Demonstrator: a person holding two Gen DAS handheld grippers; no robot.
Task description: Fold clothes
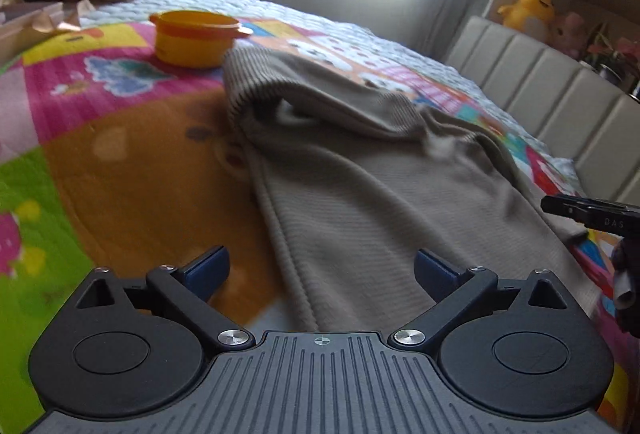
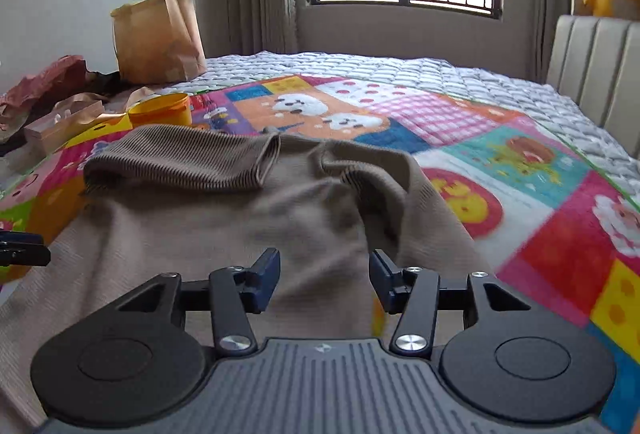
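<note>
A beige ribbed knit garment lies partly folded on a colourful patchwork blanket on a bed. In the right wrist view the garment shows a ribbed cuff folded across its far end. My left gripper stands wide open over the garment's left edge, with nothing pressed between its blue pads. My right gripper is open at about half width just above the cloth, and its pads grip nothing. The right gripper's tip shows at the right edge of the left wrist view. The left gripper's tip shows at the left edge of the right wrist view.
A yellow plastic pot stands on the blanket beyond the garment. A brown paper bag and crumpled paper sit at the far left. A padded headboard runs along the right, with a yellow plush duck on a shelf behind it.
</note>
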